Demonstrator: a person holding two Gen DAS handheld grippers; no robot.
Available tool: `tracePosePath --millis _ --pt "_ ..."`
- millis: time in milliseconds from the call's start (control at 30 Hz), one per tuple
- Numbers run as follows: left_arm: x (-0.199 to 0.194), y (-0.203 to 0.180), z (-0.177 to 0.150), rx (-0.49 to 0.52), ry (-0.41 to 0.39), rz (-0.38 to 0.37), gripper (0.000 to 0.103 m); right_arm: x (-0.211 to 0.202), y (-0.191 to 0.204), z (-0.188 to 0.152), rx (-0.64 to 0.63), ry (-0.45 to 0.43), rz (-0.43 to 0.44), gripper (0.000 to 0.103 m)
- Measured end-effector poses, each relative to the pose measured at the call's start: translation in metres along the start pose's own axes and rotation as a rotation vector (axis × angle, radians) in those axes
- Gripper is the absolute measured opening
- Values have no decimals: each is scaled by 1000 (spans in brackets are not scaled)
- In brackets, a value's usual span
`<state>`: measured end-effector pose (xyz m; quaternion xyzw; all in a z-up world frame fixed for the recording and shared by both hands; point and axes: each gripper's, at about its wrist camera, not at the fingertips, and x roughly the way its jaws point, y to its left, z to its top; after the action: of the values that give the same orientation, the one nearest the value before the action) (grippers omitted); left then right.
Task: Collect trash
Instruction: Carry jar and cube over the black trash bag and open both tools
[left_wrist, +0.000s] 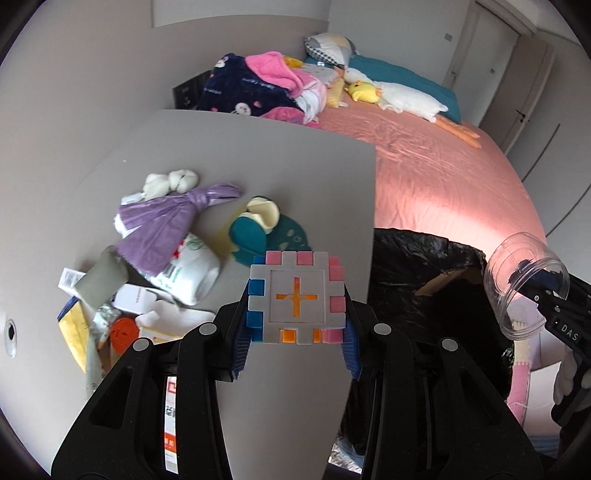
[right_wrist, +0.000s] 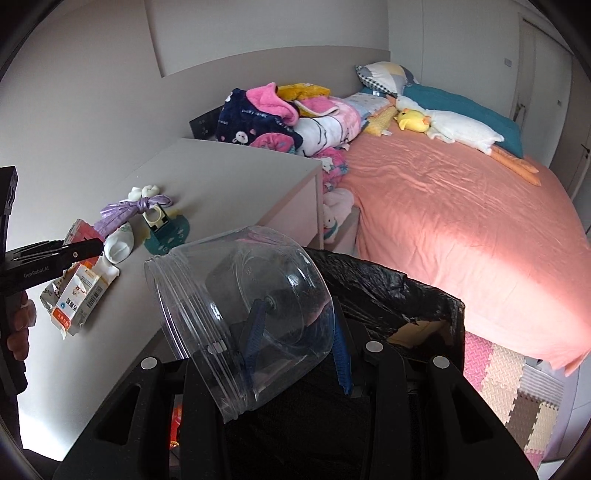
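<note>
1. Trash pile (left_wrist: 147, 280) is lying on the grey tabletop (left_wrist: 258, 166) at its left part: a purple knotted bag (left_wrist: 166, 225), a white pouch (left_wrist: 192, 273), cartons and wrappers, an orange cap (left_wrist: 123, 332).
2. Two further pieces are being carried. A puzzle cube (left_wrist: 297, 297), grey-faced with pink, blue and orange squares, is sitting between the blue pads of the left gripper (left_wrist: 297, 354); the jaws are clamped on its two sides.
3. A clear plastic jar (right_wrist: 243, 314), lidless and tilted with its mouth toward the lower left, is being held by the right gripper (right_wrist: 295, 354); one blue finger (right_wrist: 255, 332) is showing through the wall, the other is lying against the outside, so the jaws are closed on the jar wall.
4. The jar is hanging over the near rim of a bin lined with a black bag (right_wrist: 399, 291); the left wrist view is showing the same jar (left_wrist: 524, 284) at the bin's right side.
5. The cube is hovering above the table's right edge, just beside the bin (left_wrist: 424, 266).
6. A teal stand (left_wrist: 258, 236) holding a cream object is standing on the table near the pile.
7. Beyond the table, a bed with a pink sheet (right_wrist: 461, 221) is carrying folded blankets (right_wrist: 280, 114) and a plush duck (right_wrist: 413, 120).
8. A hand (right_wrist: 20, 325) is gripping the left tool at the right wrist view's left edge.
</note>
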<state>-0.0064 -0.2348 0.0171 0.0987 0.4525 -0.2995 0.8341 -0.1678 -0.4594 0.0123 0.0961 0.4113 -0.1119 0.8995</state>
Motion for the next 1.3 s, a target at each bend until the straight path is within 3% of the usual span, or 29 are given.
tracePosePath --millis 400,500,600,733,1300 --pt "23 -76 10 166 57 -156 40 -20 -48 -24 100 44 -49 38" --pt "28 -95 8 219 94 -211 96 -28 -59 -31 128 40 -30 61" --pt "30 -111 4 283 89 -215 97 -37 -69 -39 160 17 -36 64" --pt "34 -117 3 287 110 -234 97 -42 -80 -43 205 6 -48 64" --pt "31 -100 -6 264 120 -170 97 -31 -58 -37 138 16 -5 64"
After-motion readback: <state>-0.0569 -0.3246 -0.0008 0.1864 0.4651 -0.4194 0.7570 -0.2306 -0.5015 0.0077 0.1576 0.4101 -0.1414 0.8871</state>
